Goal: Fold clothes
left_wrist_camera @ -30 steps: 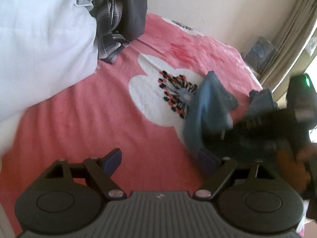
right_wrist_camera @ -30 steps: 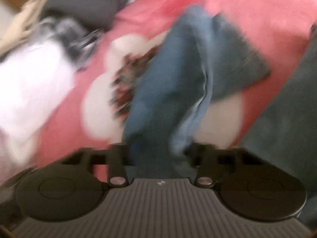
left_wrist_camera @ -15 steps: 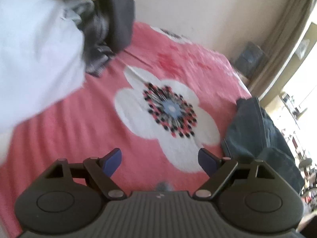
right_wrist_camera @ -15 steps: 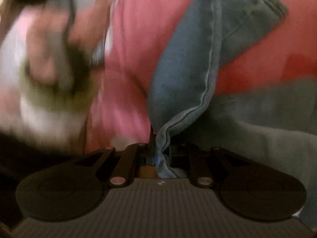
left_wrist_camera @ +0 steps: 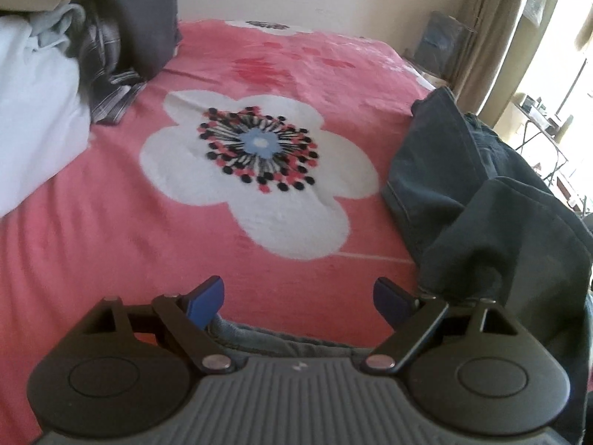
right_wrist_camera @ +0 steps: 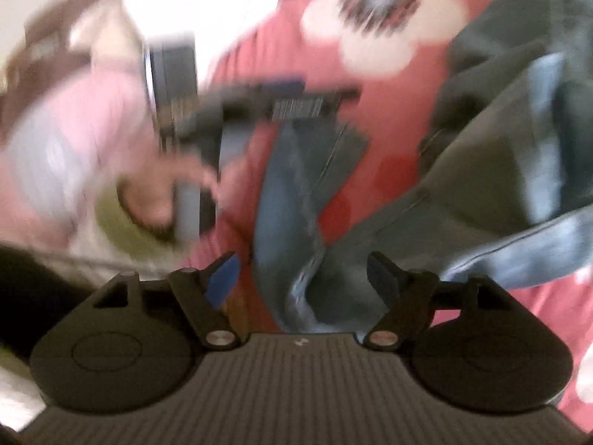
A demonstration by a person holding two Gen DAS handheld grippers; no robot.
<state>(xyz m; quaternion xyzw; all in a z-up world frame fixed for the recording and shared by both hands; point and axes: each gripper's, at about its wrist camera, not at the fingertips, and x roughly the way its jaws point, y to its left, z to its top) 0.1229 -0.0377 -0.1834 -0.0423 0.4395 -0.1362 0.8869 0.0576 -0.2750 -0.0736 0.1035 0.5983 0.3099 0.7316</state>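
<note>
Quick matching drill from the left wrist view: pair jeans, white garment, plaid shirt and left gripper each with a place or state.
Things:
1. jeans
2. white garment
3. plaid shirt
4. left gripper

Places or states:
A. far left edge of the bed
B. open, nothing between its fingers
C. heaped at the right side of the bed
D. upper left, beside a dark grey garment

Pairs: 1-C, 2-A, 3-D, 4-B
</note>
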